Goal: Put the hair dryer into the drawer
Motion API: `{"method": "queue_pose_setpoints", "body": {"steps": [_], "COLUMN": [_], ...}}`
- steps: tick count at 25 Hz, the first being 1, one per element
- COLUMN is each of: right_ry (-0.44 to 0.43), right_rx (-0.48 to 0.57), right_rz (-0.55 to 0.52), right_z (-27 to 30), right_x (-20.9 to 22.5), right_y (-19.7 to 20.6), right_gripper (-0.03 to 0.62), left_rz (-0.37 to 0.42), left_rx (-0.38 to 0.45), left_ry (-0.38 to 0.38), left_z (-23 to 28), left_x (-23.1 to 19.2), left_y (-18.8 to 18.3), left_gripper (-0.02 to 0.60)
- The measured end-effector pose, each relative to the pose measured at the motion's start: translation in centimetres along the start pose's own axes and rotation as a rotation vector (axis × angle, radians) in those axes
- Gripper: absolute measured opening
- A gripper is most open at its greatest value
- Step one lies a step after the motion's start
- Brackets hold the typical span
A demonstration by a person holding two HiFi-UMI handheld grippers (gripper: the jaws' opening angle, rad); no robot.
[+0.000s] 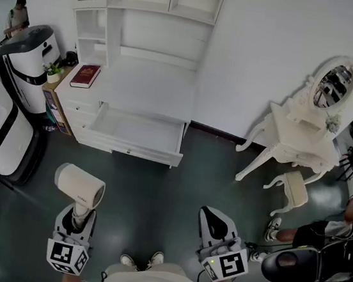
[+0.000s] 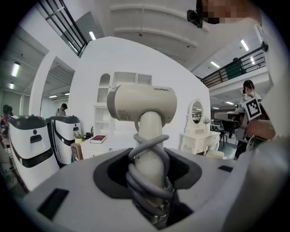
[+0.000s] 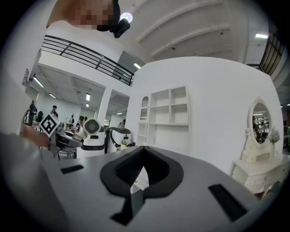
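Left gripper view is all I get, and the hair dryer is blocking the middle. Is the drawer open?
Observer: Yes. In the head view the drawer is pulled out of the white desk, and it looks empty.
Operator: Where's my other gripper?
Observer: The right gripper is beside the left gripper, jaws together, holding nothing.
Operator: Anything on the floor ahead?
Observer: Only dark floor shows between the hair dryer and the drawer.

wall [image 1: 292, 49]: white, far | floor [image 1: 190, 184]: dark grey-green | shelf unit [image 1: 148, 11]: white, far left | vanity table [image 1: 297, 130], oval mirror [image 1: 333, 85]: far right | stool [image 1: 296, 188]: beside the table | ceiling strip lights [image 2: 92, 35]: lit
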State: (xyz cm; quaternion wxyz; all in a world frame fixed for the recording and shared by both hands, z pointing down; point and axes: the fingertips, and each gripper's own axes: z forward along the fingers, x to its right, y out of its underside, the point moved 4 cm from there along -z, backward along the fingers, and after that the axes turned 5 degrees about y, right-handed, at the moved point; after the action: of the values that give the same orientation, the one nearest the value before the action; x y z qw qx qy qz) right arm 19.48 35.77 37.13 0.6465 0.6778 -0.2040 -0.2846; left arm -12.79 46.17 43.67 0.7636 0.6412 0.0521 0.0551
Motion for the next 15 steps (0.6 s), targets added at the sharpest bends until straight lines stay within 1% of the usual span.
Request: {"method": "queue_pose_setpoints", "body": {"steps": [9, 15], "right_ry": [-0.024, -0.093], "right_rx": [-0.004, 0.042], "right_rz": [0.006, 0.05], "right_z": [-0.5, -0.9], "right_x": [1.0, 2.1], "right_y": [0.1, 0.1], "right_gripper": [0.006, 0.006], "left_rz": [-0.006, -0.007], "left_rx": [0.016, 0.029], "left_ry": [-0.02, -0.047], "left_z": [0.0, 0.3], "left_x": [1.5, 2.6], "left_y": [-0.9, -1.0], "left_gripper": [0.204, 0.203]}}
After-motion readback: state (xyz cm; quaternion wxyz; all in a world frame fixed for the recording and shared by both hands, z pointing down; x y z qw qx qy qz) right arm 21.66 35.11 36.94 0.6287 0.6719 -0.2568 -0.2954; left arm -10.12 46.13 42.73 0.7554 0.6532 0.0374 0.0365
